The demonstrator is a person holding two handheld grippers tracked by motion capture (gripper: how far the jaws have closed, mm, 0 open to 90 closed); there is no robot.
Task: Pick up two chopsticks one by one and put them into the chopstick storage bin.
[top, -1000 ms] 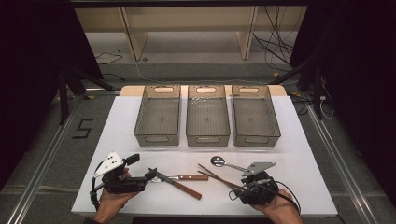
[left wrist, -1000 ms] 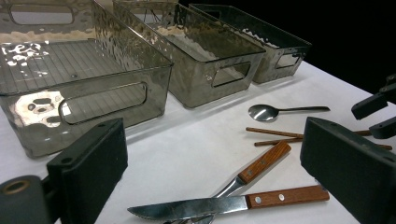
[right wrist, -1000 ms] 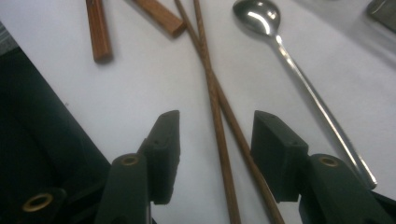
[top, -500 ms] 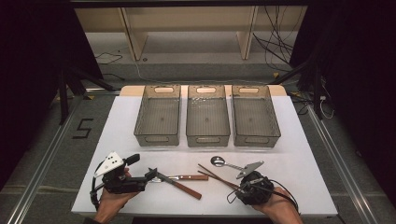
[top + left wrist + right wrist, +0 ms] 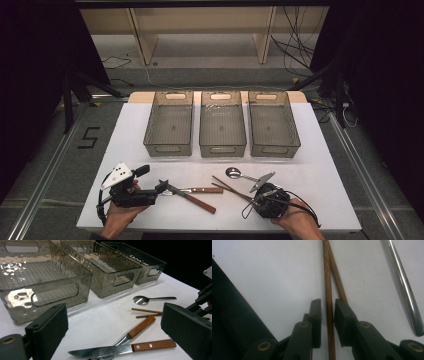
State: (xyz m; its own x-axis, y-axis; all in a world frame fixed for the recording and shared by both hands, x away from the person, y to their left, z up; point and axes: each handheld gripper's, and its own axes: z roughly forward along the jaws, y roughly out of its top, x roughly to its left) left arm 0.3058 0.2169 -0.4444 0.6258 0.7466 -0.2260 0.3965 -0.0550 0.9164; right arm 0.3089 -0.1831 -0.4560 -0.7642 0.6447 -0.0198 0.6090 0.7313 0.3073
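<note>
1. Brown wooden chopsticks (image 5: 327,277) lie on the white surface (image 5: 320,165), at the near right, and they cross each other in a thin V.
2. The right tongs (image 5: 327,312) are down over the near ends of the chopsticks. The two black jaws have just been closing in. One stick runs right between them and the other goes under the right jaw. The gap is tiny, but I cannot tell if the pads are pressing on the wood yet.
3. In the high view the right tongs (image 5: 257,194) sit in a hand (image 5: 295,222) at the near edge of the surface.
4. A shiny metal spoon (image 5: 240,174) lies just far of the chopsticks, with its bowl to the left. Its handle shows beside the sticks in the right gripper view.
5. The left tongs (image 5: 162,187) are at the near left, held in the other hand (image 5: 117,215). Their jaws stand wide apart and hold nothing.
6. Just in front of the left tongs lie two knives (image 5: 125,348) with brown wooden handles. One lies across the other.
7. Three clear grey bins (image 5: 222,147) stand in a row at the far side of the surface. They sit side by side, well apart from the chopsticks.
</note>
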